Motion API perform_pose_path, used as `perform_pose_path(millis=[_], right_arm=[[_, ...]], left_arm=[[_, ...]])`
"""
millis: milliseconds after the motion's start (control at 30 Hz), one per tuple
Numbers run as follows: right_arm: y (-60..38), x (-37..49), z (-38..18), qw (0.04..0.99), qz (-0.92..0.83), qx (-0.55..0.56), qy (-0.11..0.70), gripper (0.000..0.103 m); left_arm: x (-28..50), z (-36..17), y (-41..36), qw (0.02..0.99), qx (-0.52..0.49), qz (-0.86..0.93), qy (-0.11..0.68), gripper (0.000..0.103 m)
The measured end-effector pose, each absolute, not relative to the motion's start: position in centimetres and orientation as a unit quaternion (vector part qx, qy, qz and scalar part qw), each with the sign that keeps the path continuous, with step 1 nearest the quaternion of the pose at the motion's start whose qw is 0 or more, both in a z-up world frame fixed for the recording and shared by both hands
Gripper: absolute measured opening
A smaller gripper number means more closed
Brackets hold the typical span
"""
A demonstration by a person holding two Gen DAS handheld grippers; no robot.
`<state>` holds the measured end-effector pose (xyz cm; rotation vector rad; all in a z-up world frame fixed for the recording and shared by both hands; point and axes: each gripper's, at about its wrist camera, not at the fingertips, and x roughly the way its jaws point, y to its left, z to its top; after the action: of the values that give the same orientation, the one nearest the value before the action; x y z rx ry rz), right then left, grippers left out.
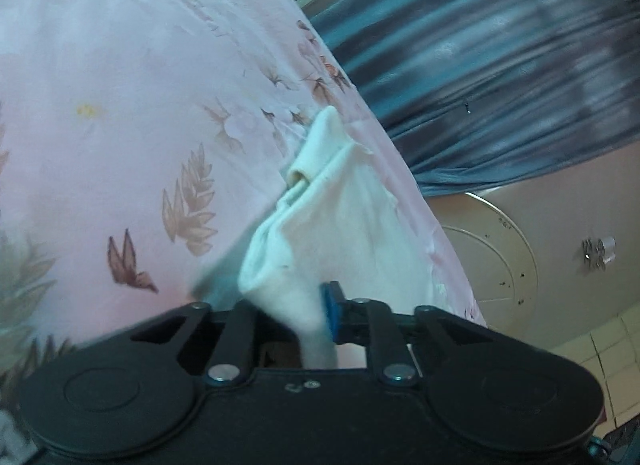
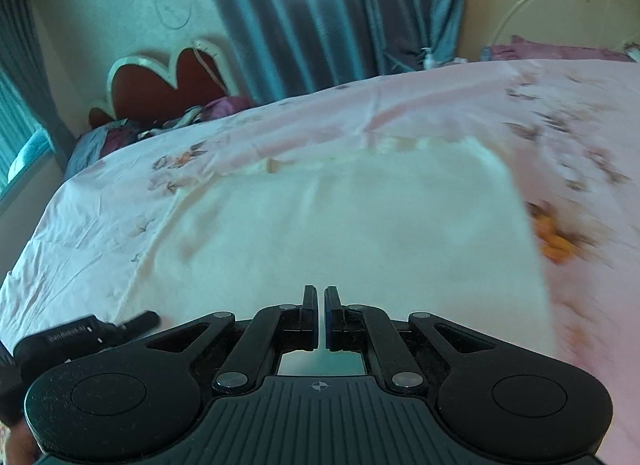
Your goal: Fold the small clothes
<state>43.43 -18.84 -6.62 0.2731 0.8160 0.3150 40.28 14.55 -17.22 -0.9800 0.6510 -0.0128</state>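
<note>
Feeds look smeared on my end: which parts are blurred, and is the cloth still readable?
Left wrist view: curtain streaked by motion, white cloth fairly sharp. Right wrist view: white cloth washed out and smeared, its right edge blurred along with the bedsheet; teal tint throughout.

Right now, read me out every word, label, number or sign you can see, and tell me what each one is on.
"GenRobot.AI": white print on the black casing at the lower left of the right wrist view; small and blurred, so this reading is uncertain.
A crosshair sign with no letters: on the ribbed body of the right tool.
Small pale marks on the body of the left tool: too blurred to read.
Nothing else is readable.
</note>
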Motion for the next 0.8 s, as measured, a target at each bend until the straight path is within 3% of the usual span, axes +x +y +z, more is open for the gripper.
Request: perform_pose_path(millis=[67,233,400,633,700,800], right_arm=[[-17.9,44.8,-7.1,0.894,0.154,0.130,0.400,0.002],[-16.9,46.7,-7.6,0.891,0.160,0.134,0.403,0.002],[-15.7,48.5,-10.0,0.874,0.160,0.110,0.446,0.002],[-16.1,48.4,-9.7,0.876,0.174,0.119,0.433,0.002],[-15.8,48.8,-10.5,0.876,0.176,0.105,0.437,0.000],[-15.8,49.0,-10.6,0.876,0.180,0.107,0.435,0.000]], left_arm=[[40.8,-17.4,14.9,0.832,-0.462,-0.006,0.307,0.008],[38.8,-16.2,14.4,0.849,-0.443,-0.020,0.287,0.007],[37.9,-17.0,15.5,0.837,-0.469,0.004,0.283,0.012],[39.2,-16.3,14.6,0.840,-0.460,0.034,0.285,0.018],[39.6,-15.9,14.4,0.845,-0.447,0.037,0.291,0.010],[39.8,-14.3,13.8,0.864,-0.408,0.038,0.293,0.008]])
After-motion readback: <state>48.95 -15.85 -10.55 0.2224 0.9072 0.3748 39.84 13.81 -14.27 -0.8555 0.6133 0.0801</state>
